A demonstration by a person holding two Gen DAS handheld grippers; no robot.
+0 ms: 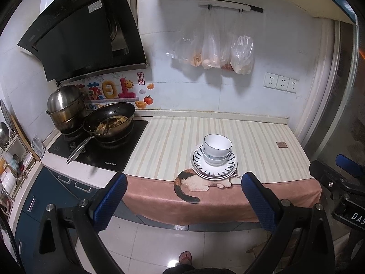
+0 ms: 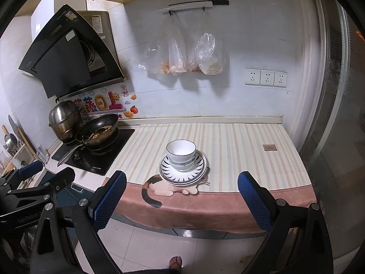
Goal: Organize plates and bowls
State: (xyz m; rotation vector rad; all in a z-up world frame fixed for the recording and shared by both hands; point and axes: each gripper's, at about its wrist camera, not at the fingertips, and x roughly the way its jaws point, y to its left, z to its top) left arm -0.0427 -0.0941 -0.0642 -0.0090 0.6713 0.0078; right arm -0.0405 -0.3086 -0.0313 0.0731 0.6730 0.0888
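White bowls with dark rims [image 1: 217, 149] [image 2: 181, 154] are stacked inside one another on a stack of white plates with a black leaf pattern [image 1: 228, 167] [image 2: 196, 171], near the front of the striped counter mat. My left gripper [image 1: 184, 183] is open and empty, held back from the counter's front edge, in front of and below the stack. My right gripper [image 2: 182, 182] is open and empty, likewise back from the edge. The right gripper's body also shows at the right edge of the left wrist view [image 1: 342, 182], and the left gripper's at the left edge of the right wrist view [image 2: 38, 182].
A stove [image 1: 100, 150] at the left carries a wok with food [image 1: 111, 123] and a steel steamer pot [image 1: 65, 107]. A range hood [image 1: 84, 34] hangs above. Plastic bags [image 1: 228, 52] hang on the wall. A dish rack [image 1: 13, 159] stands far left. A pink cloth with a cat [image 1: 198, 180] drapes the counter's front edge.
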